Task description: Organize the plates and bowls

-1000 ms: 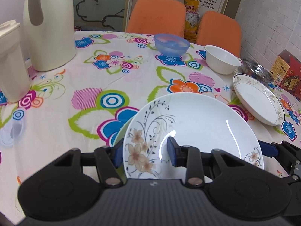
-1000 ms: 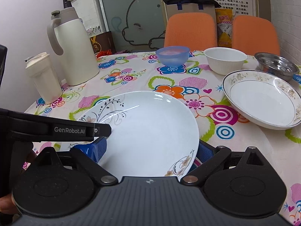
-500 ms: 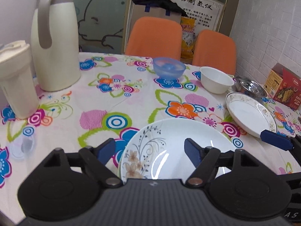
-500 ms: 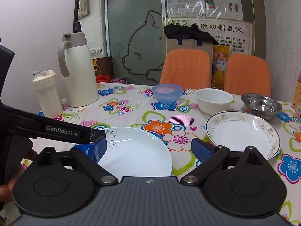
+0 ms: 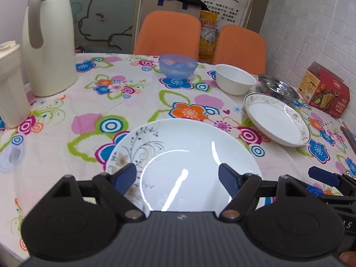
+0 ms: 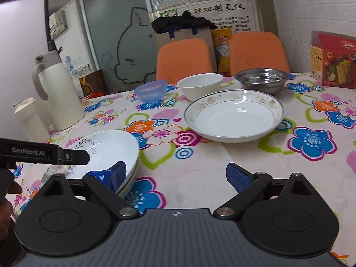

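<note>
A white plate with a floral print (image 5: 187, 153) (image 6: 104, 149) lies on the flowered tablecloth, on top of another plate whose rim shows beneath it in the right wrist view. My left gripper (image 5: 178, 178) hovers open over its near edge, holding nothing. Off the plate's right side, my right gripper (image 6: 175, 175) is open and holds nothing. A gold-rimmed deep plate (image 5: 276, 120) (image 6: 233, 115) sits to the right. Behind it stand a white bowl (image 5: 234, 82) (image 6: 200, 85), a blue bowl (image 5: 178, 65) (image 6: 151, 90) and a steel bowl (image 5: 278, 89) (image 6: 261, 80).
A cream thermos jug (image 5: 50, 44) (image 6: 55, 93) and a white lidded cup (image 5: 10, 84) (image 6: 30, 120) stand at the left. A red box (image 5: 322, 92) (image 6: 333, 60) sits at the right. Two orange chairs (image 5: 166, 33) line the far side. A hand (image 6: 9, 195) shows at the left edge.
My left gripper let go of the floral plate, opened and drew back. My right gripper swung right, away from the plate, towards the gold-rimmed plate.
</note>
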The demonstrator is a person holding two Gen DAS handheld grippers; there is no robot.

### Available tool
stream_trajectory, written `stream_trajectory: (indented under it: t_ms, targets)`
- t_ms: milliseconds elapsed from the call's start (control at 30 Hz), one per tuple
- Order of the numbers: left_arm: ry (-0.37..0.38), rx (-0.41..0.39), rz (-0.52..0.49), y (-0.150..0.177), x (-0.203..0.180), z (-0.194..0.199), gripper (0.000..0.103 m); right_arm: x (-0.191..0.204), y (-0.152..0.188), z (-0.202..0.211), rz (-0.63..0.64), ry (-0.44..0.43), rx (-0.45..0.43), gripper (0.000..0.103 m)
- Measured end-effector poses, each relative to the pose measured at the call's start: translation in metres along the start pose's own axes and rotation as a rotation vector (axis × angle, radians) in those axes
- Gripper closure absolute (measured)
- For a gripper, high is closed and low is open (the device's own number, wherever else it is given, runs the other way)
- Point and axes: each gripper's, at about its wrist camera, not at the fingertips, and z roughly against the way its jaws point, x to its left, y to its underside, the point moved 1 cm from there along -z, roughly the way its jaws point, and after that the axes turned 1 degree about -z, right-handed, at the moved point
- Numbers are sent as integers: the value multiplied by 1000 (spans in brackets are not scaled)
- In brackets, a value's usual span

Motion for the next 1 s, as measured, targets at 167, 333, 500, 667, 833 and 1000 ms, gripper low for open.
stream_trajectory:
  t_ms: [167, 333, 500, 667, 833, 1000]
  targets:
    - [12, 0, -58, -7, -28, -4, 27, -33, 1, 4, -77, 49, -9, 19]
    - [31, 33, -100, -11, -56, -18, 27, -61, 4, 8, -131, 75, -7, 19]
    - [70, 63, -132, -30, -83, -40, 27, -91, -13, 8, -150, 109, -15, 19]
    - [119, 100, -144, -64, -97, -70, 27, -109, -38, 2, -112, 135, -18, 19]
    - [143, 167, -143, -97, -102, -115, 27, -116, -62, -26, -40, 136, 34, 19]
    - [162, 259, -124, -115, -105, -157, 27, -126, -78, -66, -52, 108, 98, 19]
